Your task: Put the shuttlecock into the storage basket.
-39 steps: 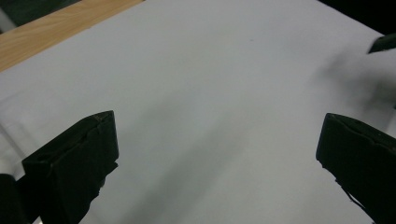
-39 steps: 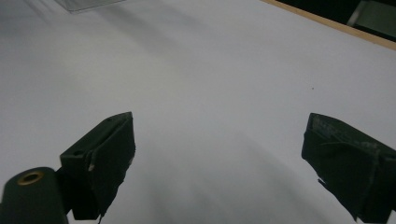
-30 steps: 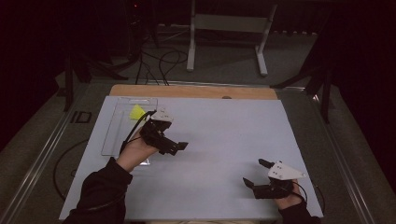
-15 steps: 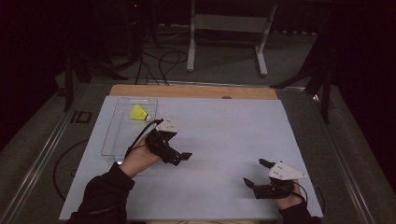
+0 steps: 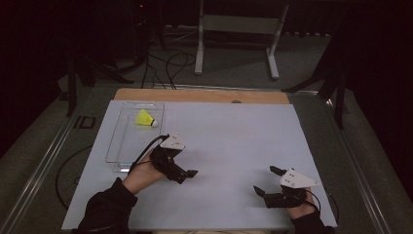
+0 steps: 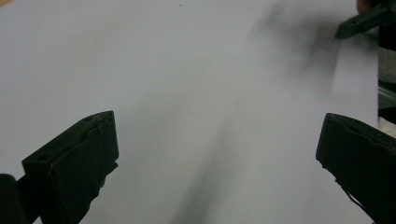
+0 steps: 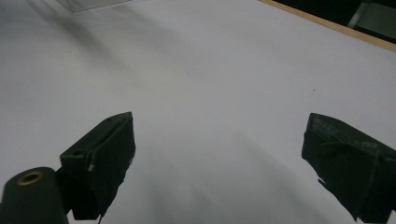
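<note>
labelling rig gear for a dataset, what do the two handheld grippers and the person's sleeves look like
Both grippers are black, each with two blocky black fingers and a pale grey three-cornered plate on top. The left gripper trails a black cable that loops back toward the hand; the right gripper has a thin dark cable by the wrist. In its own view a brass-coloured round fitting shows at lower left. The person wears dark long sleeves.

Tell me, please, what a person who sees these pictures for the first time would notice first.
The bright yellow shuttlecock stands out most; it lies in the clear tray at the far left of the white table. Next come the two hand-held tools: the left claw near the tray's near end and the right claw at the near right, both with jaws wide apart and holding nothing.
</note>
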`<state>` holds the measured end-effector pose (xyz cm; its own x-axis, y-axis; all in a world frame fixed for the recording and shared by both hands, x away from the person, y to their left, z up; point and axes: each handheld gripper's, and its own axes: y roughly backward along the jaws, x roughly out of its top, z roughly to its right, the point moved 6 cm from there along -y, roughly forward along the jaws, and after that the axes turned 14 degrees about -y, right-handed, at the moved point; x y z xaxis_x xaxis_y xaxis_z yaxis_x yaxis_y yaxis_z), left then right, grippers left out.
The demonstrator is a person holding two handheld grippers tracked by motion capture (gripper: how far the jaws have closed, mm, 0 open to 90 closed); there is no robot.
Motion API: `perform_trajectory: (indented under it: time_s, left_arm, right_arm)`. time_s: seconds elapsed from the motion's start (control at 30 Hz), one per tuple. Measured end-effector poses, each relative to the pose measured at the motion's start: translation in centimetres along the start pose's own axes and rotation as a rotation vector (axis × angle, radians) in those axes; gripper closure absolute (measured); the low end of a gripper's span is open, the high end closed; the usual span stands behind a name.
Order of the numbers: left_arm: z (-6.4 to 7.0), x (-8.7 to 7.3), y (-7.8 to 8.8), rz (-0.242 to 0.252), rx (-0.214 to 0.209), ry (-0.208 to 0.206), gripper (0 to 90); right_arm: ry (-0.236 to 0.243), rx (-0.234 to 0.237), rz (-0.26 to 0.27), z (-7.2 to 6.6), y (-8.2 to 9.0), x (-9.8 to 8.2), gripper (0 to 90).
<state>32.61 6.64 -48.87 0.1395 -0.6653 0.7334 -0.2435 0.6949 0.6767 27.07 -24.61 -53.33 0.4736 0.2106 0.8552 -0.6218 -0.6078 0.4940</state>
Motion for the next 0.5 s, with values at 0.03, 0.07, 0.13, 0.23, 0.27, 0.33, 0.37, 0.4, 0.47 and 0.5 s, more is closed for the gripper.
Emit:
perform_trajectory:
  time_s: [0.03,0.07,0.13,0.23,0.27,0.33,0.37,0.4,0.47,0.5]
  left_arm:
    - [0.2,-0.3,0.0,0.0,-0.007,-0.002,0.0]
    - [0.2,-0.3,0.0,0.0,-0.007,-0.002,0.0]
    - [0.5,-0.7,0.1,0.008,-0.018,-0.006,0.0]
    - [0.8,-1.0,0.1,0.014,-0.022,-0.011,0.0]
    - [0.9,-1.1,0.2,0.01,-0.022,-0.016,0.0]
    - [1.1,-1.4,0.3,0.017,-0.026,-0.022,0.0]
    - [1.2,-1.6,0.4,0.021,-0.027,-0.022,0.0]
    - [1.3,-1.7,0.4,0.029,-0.03,-0.023,0.0]
    - [1.7,-2.3,0.7,0.037,-0.032,-0.024,0.0]
    - [1.7,-2.3,0.7,0.037,-0.032,-0.024,0.0]
  right_arm:
    - [0.0,0.001,0.0,0.0,0.0,0.0,9.7]
    - [0.001,0.002,0.0,0.0,0.0,0.0,9.7]
    - [0.002,0.003,-0.001,0.0,0.0,0.0,9.7]
    - [0.002,0.006,-0.001,0.0,0.0,0.0,9.7]
    - [0.002,0.006,-0.001,0.0,0.0,0.0,9.7]
    - [0.004,0.008,-0.001,0.0,-0.1,0.0,9.7]
    - [0.007,0.006,-0.001,-0.1,-0.1,0.0,9.7]
    - [0.007,0.006,-0.001,-0.1,-0.1,0.0,9.7]
    - [0.007,0.007,-0.001,-0.1,-0.1,0.0,9.7]
    - [0.007,0.007,-0.001,-0.1,-0.1,0.0,9.7]
